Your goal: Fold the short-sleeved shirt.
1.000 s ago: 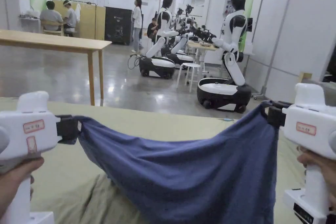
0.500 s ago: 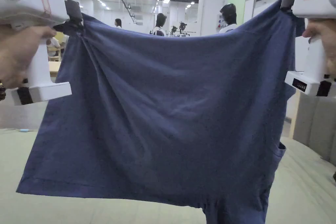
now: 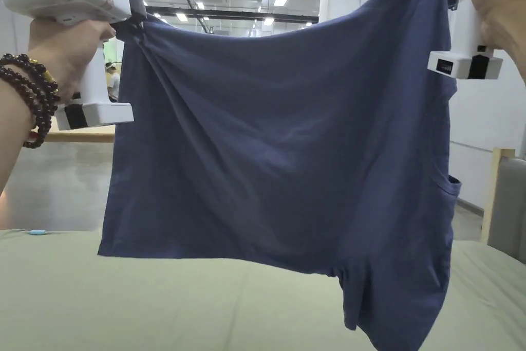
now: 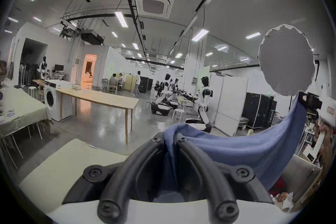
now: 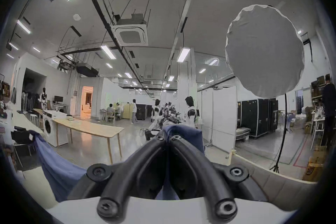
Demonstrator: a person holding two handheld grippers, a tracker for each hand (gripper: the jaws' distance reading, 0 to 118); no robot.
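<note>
Blue shirt (image 3: 277, 151) is pinched by left tongs (image 4: 170, 138) and right tongs (image 5: 168, 138), held above green-covered counter (image 3: 154, 300); polished concrete floor (image 4: 101, 124) behind.

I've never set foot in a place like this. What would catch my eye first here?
A blue shirt hangs spread wide above a pale green table, pinched at its top corners by the left claw and the right claw, each shut on the cloth. Behind, black-and-white humanoid robots stand on the shiny floor.
</note>
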